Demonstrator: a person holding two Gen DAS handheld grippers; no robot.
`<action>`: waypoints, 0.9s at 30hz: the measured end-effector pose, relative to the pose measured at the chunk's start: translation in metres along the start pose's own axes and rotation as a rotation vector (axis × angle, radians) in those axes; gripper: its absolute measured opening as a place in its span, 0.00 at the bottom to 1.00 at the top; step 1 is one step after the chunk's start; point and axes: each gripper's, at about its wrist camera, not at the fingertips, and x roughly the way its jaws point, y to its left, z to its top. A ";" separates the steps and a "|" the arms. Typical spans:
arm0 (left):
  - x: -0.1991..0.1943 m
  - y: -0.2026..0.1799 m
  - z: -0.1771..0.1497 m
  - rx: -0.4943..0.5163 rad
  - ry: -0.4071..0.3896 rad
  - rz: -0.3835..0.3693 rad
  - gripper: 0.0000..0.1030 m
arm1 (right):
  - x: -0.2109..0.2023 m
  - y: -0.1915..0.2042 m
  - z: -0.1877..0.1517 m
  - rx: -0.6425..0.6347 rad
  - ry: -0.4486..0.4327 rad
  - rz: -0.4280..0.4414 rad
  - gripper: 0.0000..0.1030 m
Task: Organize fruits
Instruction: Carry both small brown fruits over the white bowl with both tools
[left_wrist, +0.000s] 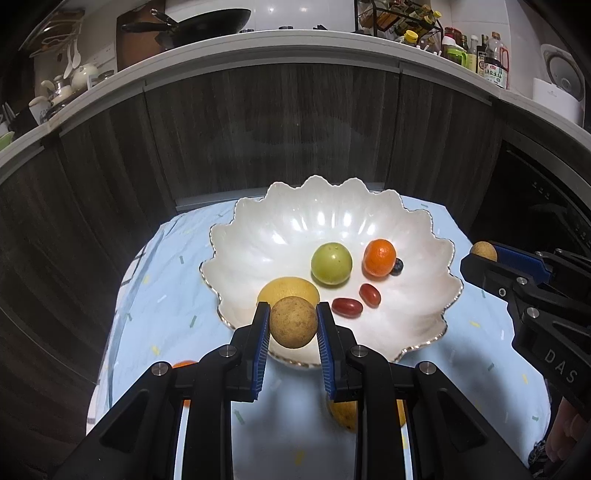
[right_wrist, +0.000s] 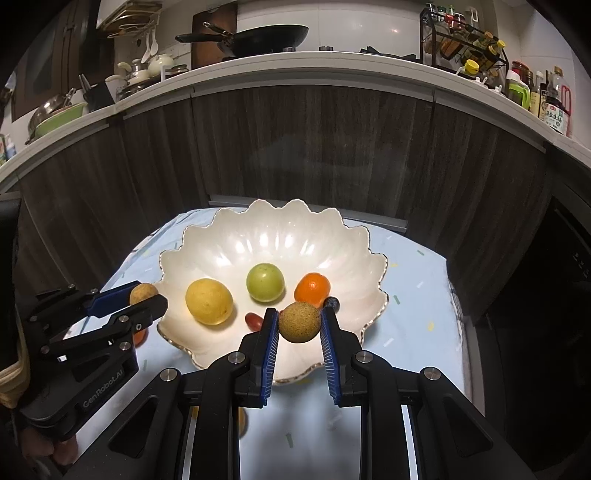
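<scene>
we see a brown round fruit (left_wrist: 293, 322) clamped in our left gripper (left_wrist: 292, 317) above the scalloped white bowl's (left_wrist: 332, 206) near rim; our right gripper (right_wrist: 299, 320) pinches a second brown fruit (right_wrist: 299, 322) there too, on the blue tablecloth (left_wrist: 155, 280).

White scalloped bowl (left_wrist: 424, 236): glossy, pearly glaze, looks ceramic, metallic-looking rim edge. Light blue tablecloth (left_wrist: 166, 295): matt cloth, creased. Left gripper (left_wrist: 292, 314): matt black plastic, ribbed blue pads, shiny metal pins. Brown round fruit (left_wrist: 293, 322) in it: dull, rough, speckled skin. Green fruit (left_wrist: 331, 263) at bowl centre: smooth, slight sheen. Orange (left_wrist: 379, 257) at 3 o'clock of it: finely dimpled, glossy. Cabinet fronts (right_wrist: 295, 147): dark wood grain, matt.
</scene>
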 end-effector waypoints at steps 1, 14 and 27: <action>0.002 0.001 0.001 -0.001 0.001 0.001 0.24 | 0.002 0.000 0.001 0.001 0.000 0.001 0.23; 0.031 -0.008 0.010 0.002 0.026 -0.029 0.24 | 0.028 -0.014 0.006 0.025 0.028 0.005 0.23; 0.052 -0.018 0.013 0.017 0.061 -0.054 0.25 | 0.053 -0.028 0.006 0.036 0.073 0.009 0.23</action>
